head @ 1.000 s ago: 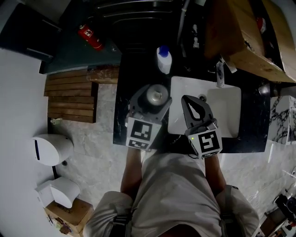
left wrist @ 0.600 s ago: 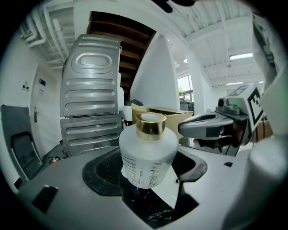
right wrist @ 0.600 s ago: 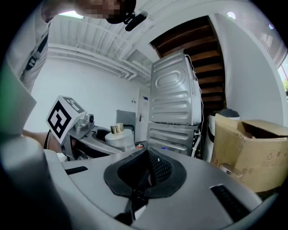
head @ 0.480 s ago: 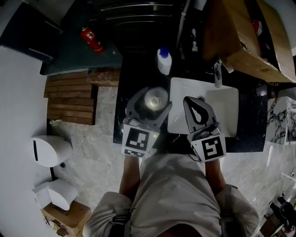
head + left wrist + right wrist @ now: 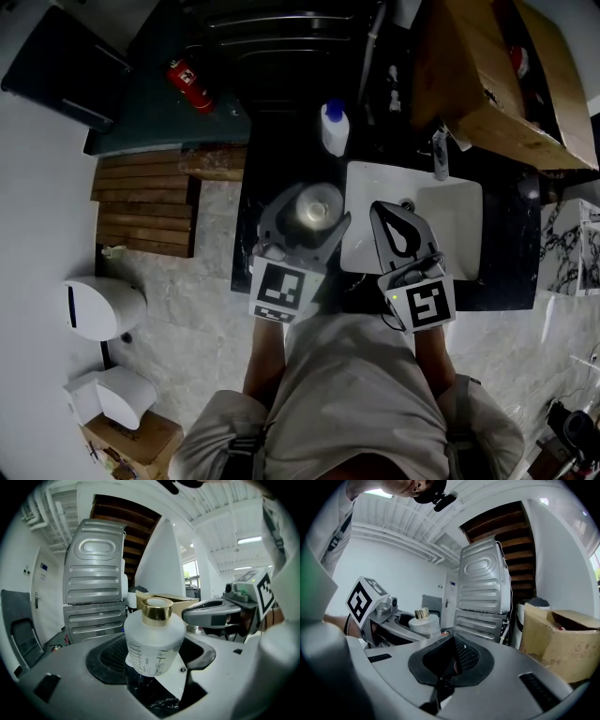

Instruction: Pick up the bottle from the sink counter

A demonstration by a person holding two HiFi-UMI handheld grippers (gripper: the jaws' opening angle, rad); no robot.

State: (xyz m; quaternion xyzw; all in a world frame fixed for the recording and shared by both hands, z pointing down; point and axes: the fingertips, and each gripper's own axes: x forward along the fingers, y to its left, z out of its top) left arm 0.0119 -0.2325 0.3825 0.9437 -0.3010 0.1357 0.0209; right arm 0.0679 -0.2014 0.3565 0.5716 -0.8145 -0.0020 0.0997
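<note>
At far left, a red fire extinguisher lying on a dark floor patch. Right of it, the left gripper closed on the bottle: frosted white body, gold cap, dark pads pressed to both sides, slightly tilted, over the dark surface just beside the white sink; lifted clear or not, impossible to tell. Further back on the surface, a white blue-capped container. Over the sink's left part, the right gripper, jaws pressed together, nothing between them. At the sink's back edge, a faucet. Beyond, at right, an open cardboard box.
</note>
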